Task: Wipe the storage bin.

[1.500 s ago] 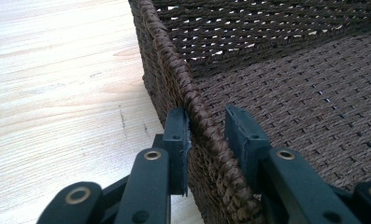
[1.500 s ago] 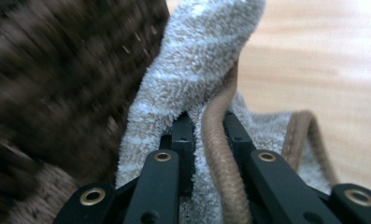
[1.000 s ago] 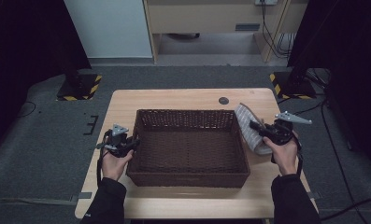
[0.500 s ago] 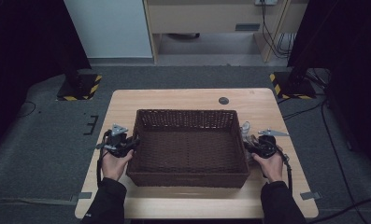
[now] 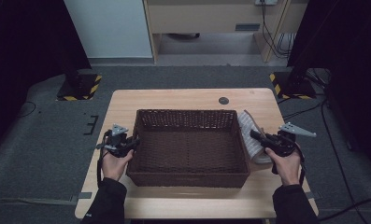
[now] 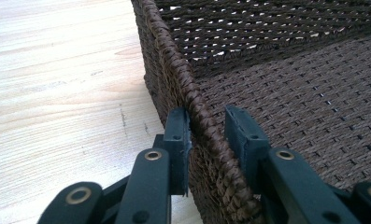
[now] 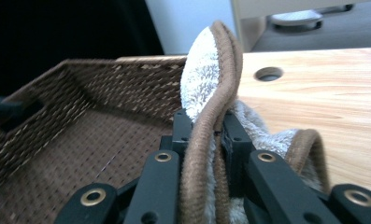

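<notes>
Pale wooden table (image 5: pixel 183 98) sits on grey carpeted floor (image 5: pixel 43 135); hazard-striped black stand bases (image 5: pixel 78 87) flank it, light wooden cabinet (image 5: pixel 206 16) behind.

Basket near wall: in the left gripper view the dark brown woven wicker basket (image 6: pixel 286 93) is cut off by the right and bottom edges.
Left claw (image 6: pixel 206 135): the rim hides whether the right pad touches it.
Slipper: the grey fleece slipper with brown piping (image 7: pixel 211 84) runs off the bottom edge; its sole is hidden behind the right claw (image 7: pixel 206 128).
Surface: the pale wooden surface (image 5: pixel 183 98) has its near edge cut off in the high view.
</notes>
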`<state>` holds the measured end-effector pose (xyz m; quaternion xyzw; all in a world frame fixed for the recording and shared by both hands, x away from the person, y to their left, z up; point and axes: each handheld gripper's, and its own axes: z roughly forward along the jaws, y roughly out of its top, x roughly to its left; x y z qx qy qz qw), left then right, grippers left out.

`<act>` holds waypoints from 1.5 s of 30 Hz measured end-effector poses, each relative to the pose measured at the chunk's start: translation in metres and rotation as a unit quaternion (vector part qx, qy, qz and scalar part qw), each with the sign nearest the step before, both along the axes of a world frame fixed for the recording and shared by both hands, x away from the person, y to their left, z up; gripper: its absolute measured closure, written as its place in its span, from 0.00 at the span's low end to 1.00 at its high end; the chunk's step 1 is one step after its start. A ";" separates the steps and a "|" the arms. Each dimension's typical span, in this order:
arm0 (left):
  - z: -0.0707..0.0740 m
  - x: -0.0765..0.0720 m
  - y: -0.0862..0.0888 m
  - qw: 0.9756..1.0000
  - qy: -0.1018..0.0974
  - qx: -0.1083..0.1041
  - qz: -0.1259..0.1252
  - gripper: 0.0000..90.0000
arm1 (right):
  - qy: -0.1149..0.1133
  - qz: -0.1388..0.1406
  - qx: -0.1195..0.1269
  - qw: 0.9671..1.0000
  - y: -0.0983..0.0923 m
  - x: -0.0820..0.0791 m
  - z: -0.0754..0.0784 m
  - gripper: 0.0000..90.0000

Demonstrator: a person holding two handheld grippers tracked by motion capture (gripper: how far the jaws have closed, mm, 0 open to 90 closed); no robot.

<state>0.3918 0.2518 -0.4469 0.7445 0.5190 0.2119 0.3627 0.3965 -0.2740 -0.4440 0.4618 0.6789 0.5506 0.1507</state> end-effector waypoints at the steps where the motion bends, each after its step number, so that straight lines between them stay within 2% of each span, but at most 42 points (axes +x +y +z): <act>1: 0.000 0.000 0.000 1.000 0.000 -0.001 0.000 0.77 | 0.007 0.005 -0.003 1.000 0.004 0.001 -0.003 0.88; 4: 0.000 0.000 0.000 1.000 0.001 -0.005 0.001 0.77 | 0.029 0.007 -0.024 0.999 0.015 0.006 -0.019 0.88; 7: 0.000 0.000 0.000 1.000 0.001 -0.006 0.001 0.77 | 0.047 0.000 -0.028 0.999 0.014 0.012 -0.032 0.88; 9: 0.000 0.000 0.000 1.000 0.000 -0.005 0.002 0.77 | 0.062 -0.002 -0.048 0.997 0.016 0.014 -0.044 0.89; 11: 0.000 0.000 0.000 1.000 0.001 -0.006 0.002 0.77 | 0.067 -0.009 -0.041 0.997 0.015 0.016 -0.052 0.89; 12: 0.000 0.000 0.000 1.000 0.000 -0.004 0.003 0.78 | 0.075 -0.012 -0.046 0.996 0.014 0.017 -0.055 0.89; 14: 0.000 0.000 0.000 1.000 0.001 -0.004 0.005 0.78 | 0.096 -0.010 -0.082 0.992 0.014 0.020 -0.064 0.88; 16: 0.000 0.000 -0.001 1.000 0.001 -0.002 0.008 0.78 | 0.105 -0.011 -0.081 0.991 0.015 0.020 -0.072 0.88; 19: 0.000 0.003 -0.001 1.000 0.001 0.004 0.010 0.79 | 0.097 -0.015 -0.077 0.992 0.013 0.021 -0.065 0.88; 21: 0.000 0.005 0.000 1.000 0.002 0.002 0.013 0.80 | 0.083 -0.022 -0.060 0.994 0.009 0.018 -0.056 0.88; 24: 0.000 0.009 0.001 1.000 0.002 0.003 0.019 0.80 | 0.052 -0.024 -0.029 0.998 0.001 0.011 -0.035 0.88; 27: 0.000 0.012 0.001 1.000 0.002 0.006 0.024 0.80 | 0.019 -0.015 -0.012 1.000 -0.004 0.002 -0.012 0.88; 30: 0.000 0.013 0.002 1.000 0.001 0.004 0.022 0.79 | -0.002 0.008 -0.003 1.000 0.000 -0.005 0.001 0.88; 32: 0.000 0.012 0.002 1.000 0.000 0.002 0.022 0.79 | -0.001 0.020 -0.002 1.000 0.006 -0.007 0.000 0.88; 35: -0.001 0.012 0.002 1.000 -0.002 -0.001 0.020 0.78 | 0.018 0.026 -0.004 1.000 0.012 -0.006 -0.012 0.88; 41: -0.001 0.012 0.002 1.000 -0.005 -0.002 0.020 0.77 | 0.049 0.020 -0.022 0.998 0.015 -0.002 -0.036 0.88; 45: -0.001 0.012 0.004 1.000 -0.008 -0.005 0.017 0.75 | 0.061 0.015 -0.036 0.997 0.016 0.002 -0.046 0.88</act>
